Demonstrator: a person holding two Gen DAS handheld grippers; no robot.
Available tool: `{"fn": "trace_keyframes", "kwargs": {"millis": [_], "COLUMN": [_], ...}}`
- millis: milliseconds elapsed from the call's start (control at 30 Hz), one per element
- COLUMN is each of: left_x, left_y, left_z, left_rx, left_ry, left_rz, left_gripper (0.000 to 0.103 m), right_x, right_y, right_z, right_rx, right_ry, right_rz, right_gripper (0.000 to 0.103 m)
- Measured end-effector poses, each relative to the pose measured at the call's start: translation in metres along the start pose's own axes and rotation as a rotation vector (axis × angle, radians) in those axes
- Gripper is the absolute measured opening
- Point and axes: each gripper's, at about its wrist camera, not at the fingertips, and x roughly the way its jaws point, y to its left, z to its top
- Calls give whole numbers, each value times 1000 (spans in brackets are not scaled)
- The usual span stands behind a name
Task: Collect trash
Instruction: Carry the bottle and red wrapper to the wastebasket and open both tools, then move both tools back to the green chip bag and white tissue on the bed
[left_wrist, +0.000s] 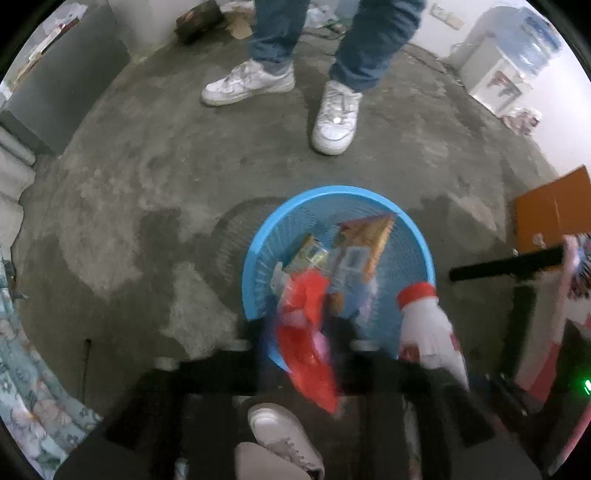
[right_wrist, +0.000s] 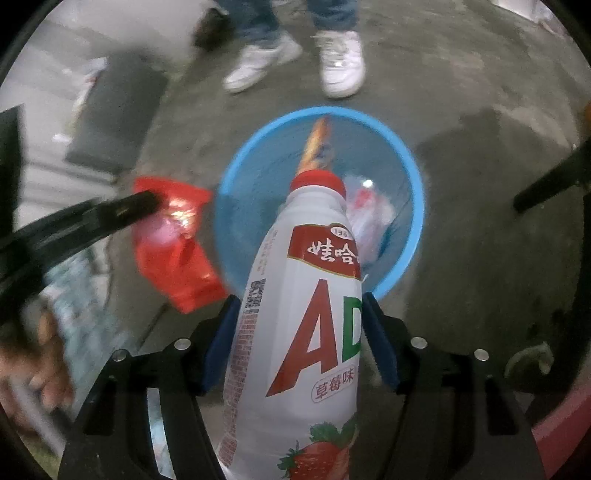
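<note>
The blue mesh basket stands on bare concrete floor, with open floor around its far and left sides; a bystander's white sneakers stand beyond its far rim, well apart from it; an orange board and a black bar close off the right side; a grey cabinet and patterned cloth edge the left. The left gripper hangs over the near rim, its jaws parted, a red plastic wrapper between them, blurred, so whether the pads press on it I cannot tell. The right gripper is clamped on a white drink bottle with a red cap, its blue pads against both sides, the cap over the basket's mouth. The left view shows the trash already inside, a yellow snack packet and small cartons; the right view alone shows the bottle's strawberry label, a hand at lower left, and the red wrapper hanging just outside the basket's left rim.
</note>
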Motion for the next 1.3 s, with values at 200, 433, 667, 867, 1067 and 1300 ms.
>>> {"fn": "trace_keyframes", "kwargs": {"millis": [200,433,667,867,1067,1300], "left_x": [-12,-83,-195,-281,-328,-341], "left_y": [15,25,65,118,167,208], "left_z": [-1,-32,-120,-238,-362,-499], "left_rx": [-46,-37,-94,-272,-440,-685], "left_ry": [-32,-119,-311,-515,-657,-678], "left_rz": [-16,-54,-33,-35,45,166], "left_gripper": [52,56,64,70,74,76], "right_x": [15,-19,-84,-134,-153,-146], "right_y": [1,22,72,135,202,269], "right_z": [9,-28,-72,-110,-145,-207], "right_rx": [20,-95,-298,-506,-693,-897], "right_ry": [-16,-99,-234,-310,-309,-174], "right_rz": [-5,-47,-3,132,263,390], "right_gripper": [68,68,74,78,78,78]}}
